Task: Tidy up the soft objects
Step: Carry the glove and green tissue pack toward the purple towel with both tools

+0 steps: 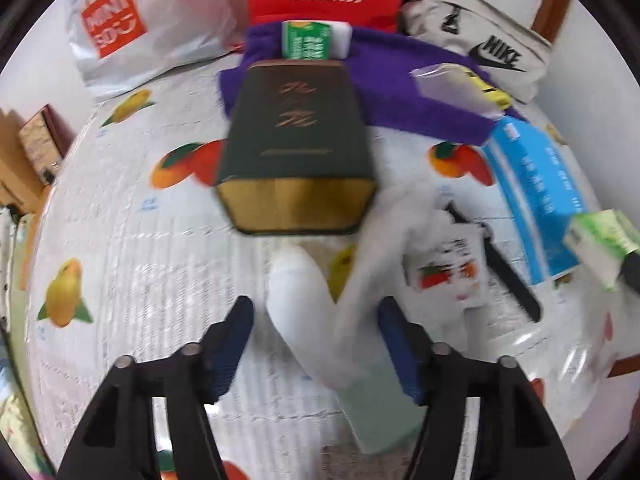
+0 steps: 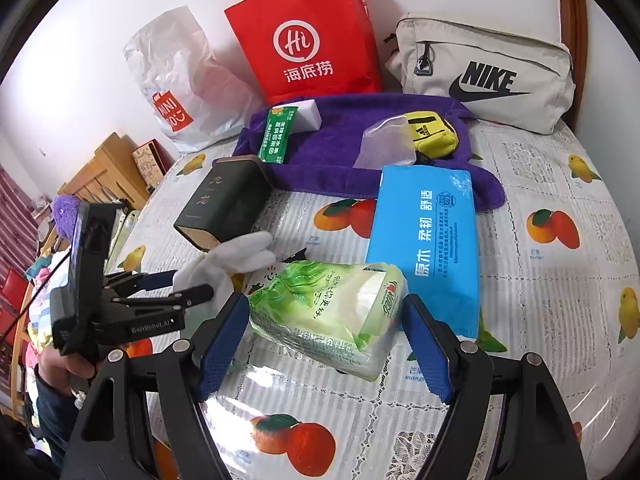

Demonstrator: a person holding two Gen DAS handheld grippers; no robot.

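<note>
A white glove (image 1: 304, 292) lies on the fruit-print tablecloth (image 1: 120, 240) just below a dark tin box (image 1: 296, 140). My left gripper (image 1: 316, 336) points down over the glove, open, its blue pads on either side and the left pad clear of the fabric. In the right wrist view the left gripper (image 2: 192, 284) hangs at the glove (image 2: 236, 256), held by a person's hand. My right gripper (image 2: 326, 304) is shut on a green tissue pack (image 2: 320, 312), held a little above the table. That pack (image 1: 600, 240) also shows at the right of the left wrist view.
A blue tissue pack (image 2: 424, 240) lies beyond the green one. On a purple towel (image 2: 340, 152) behind it sit a yellow pouch (image 2: 432, 132) and a green sachet (image 2: 276, 136). A red paper bag (image 2: 308, 40), white plastic bag (image 2: 180, 80) and grey Nike pouch (image 2: 488, 72) line the wall.
</note>
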